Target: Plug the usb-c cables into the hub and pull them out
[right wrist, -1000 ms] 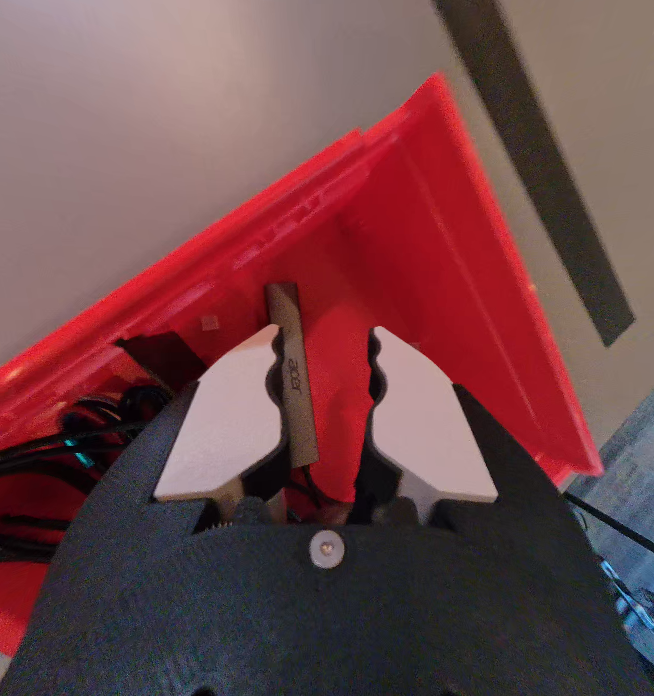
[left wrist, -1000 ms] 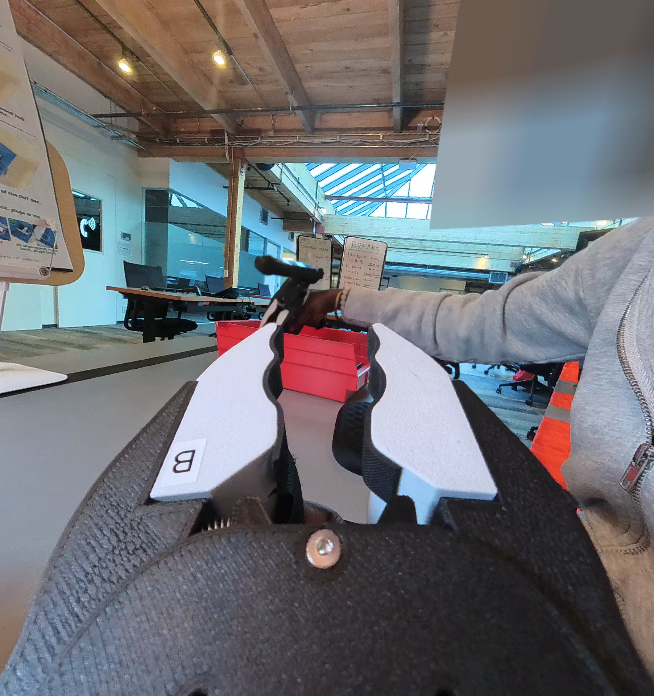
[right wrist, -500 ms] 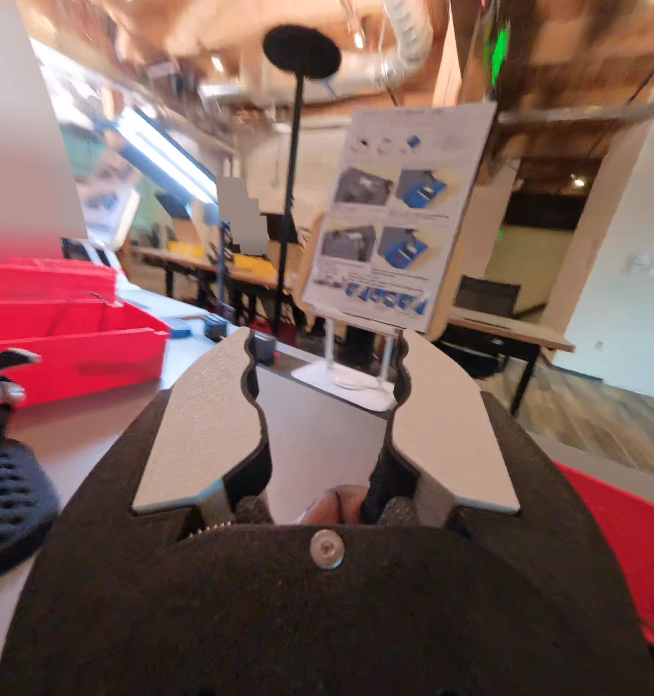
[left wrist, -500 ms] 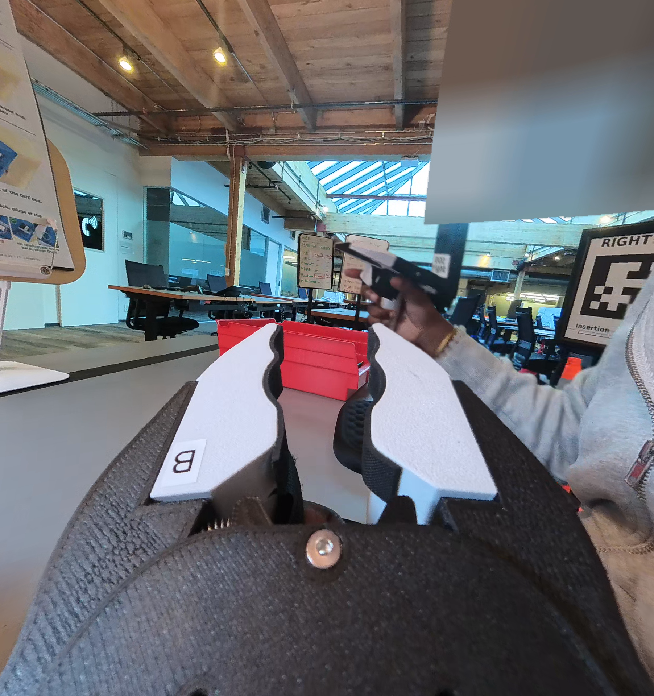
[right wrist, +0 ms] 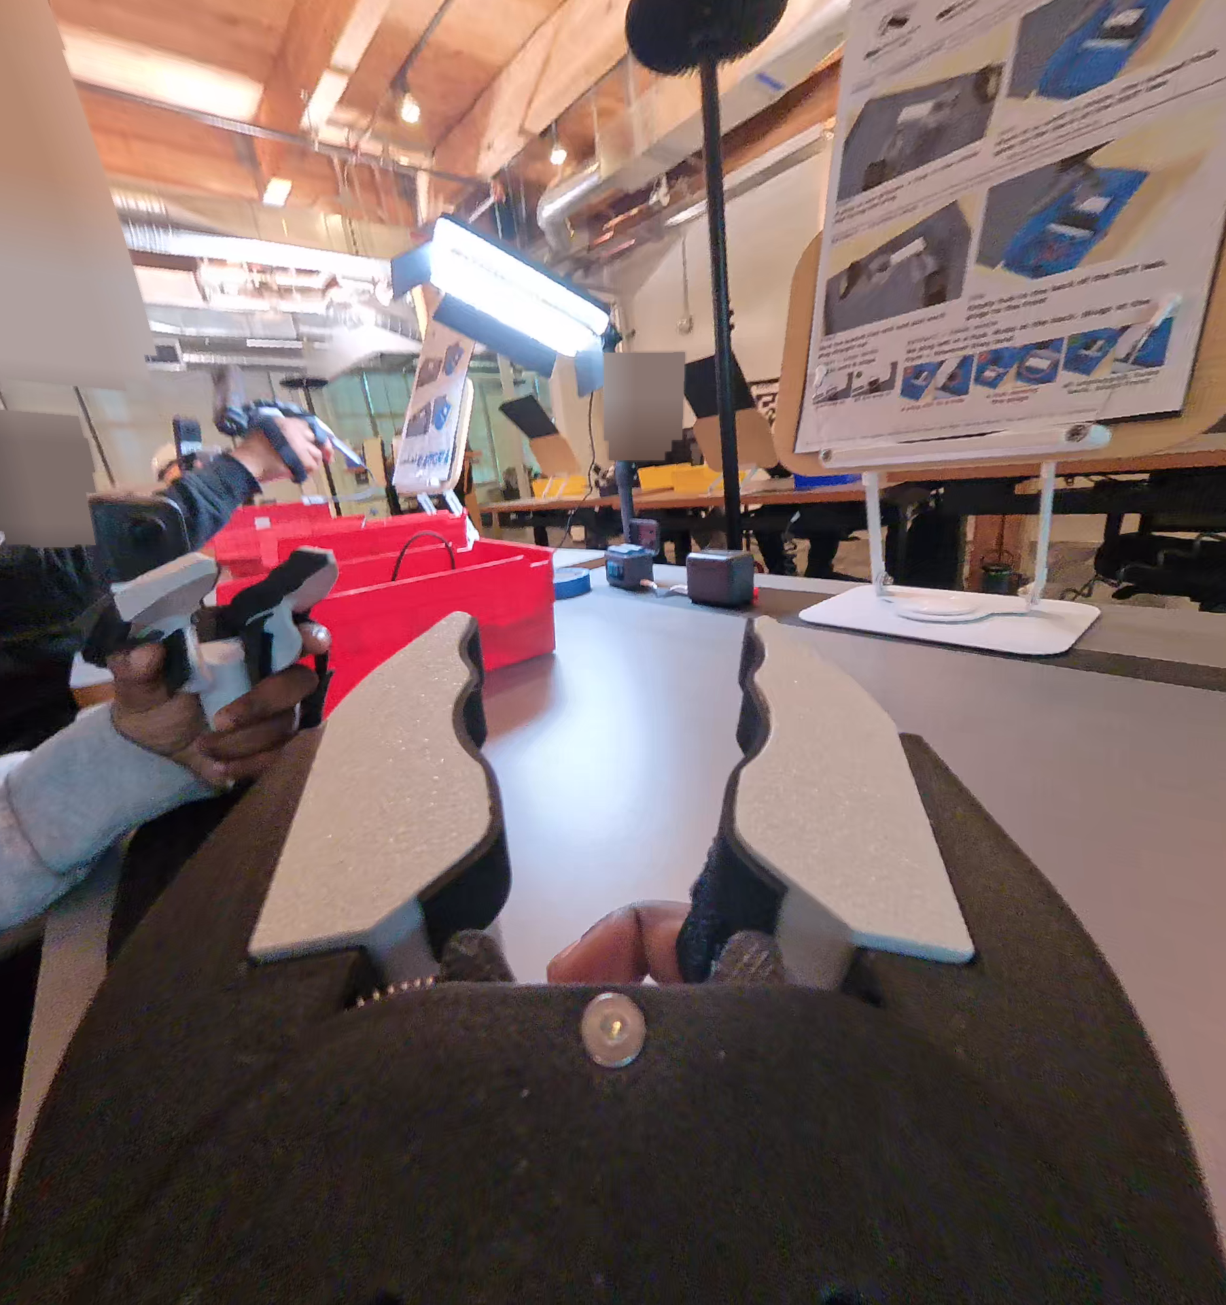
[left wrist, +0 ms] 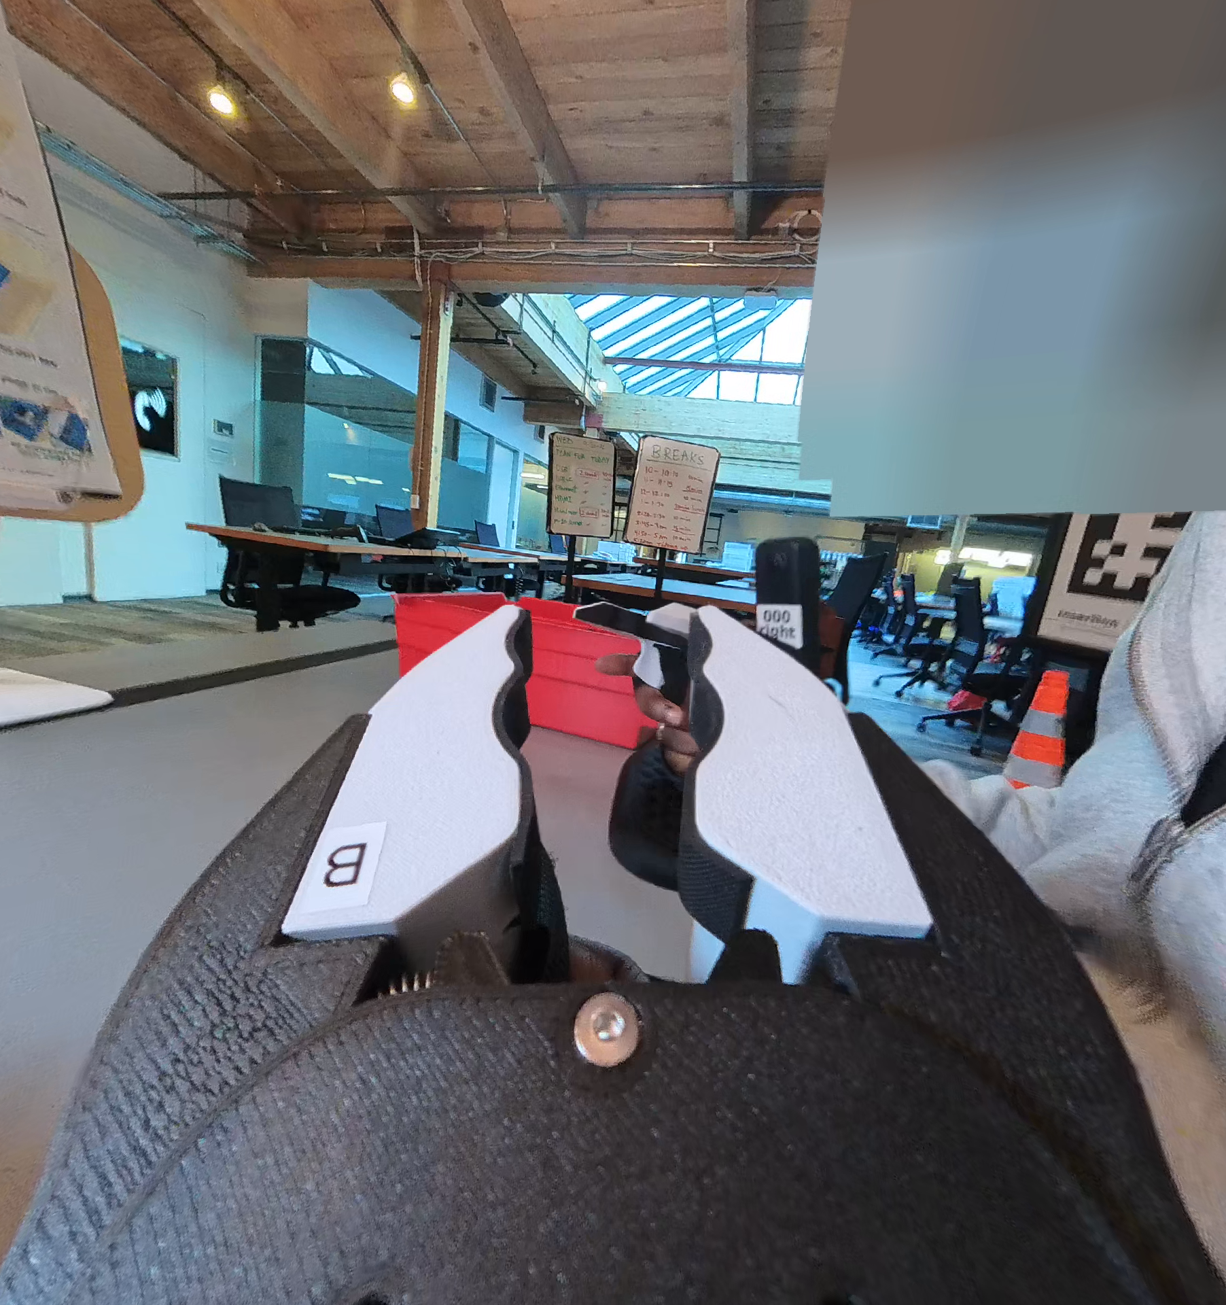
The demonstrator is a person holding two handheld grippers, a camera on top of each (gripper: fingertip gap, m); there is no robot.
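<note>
Both tools idle above the grey table. My left gripper has its jaws parted and empty; my right gripper is spread wider, also empty. Neither hub nor plugs show; only a thin black cable loop rises from the red bin at the table's far side, so orientation and long axis: cannot tell. Expected handling: cable light and limp, plug stiff; I would grip the plug housing, not the cord.

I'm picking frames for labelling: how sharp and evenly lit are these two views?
Left wrist view: mostly sharp, with bright skylight behind, wide-angle bending at the edges, and the left tool crisp. Right wrist view: slightly soft, the light panel blown out, sheen on the grey table, and the right tool clear.
</note>
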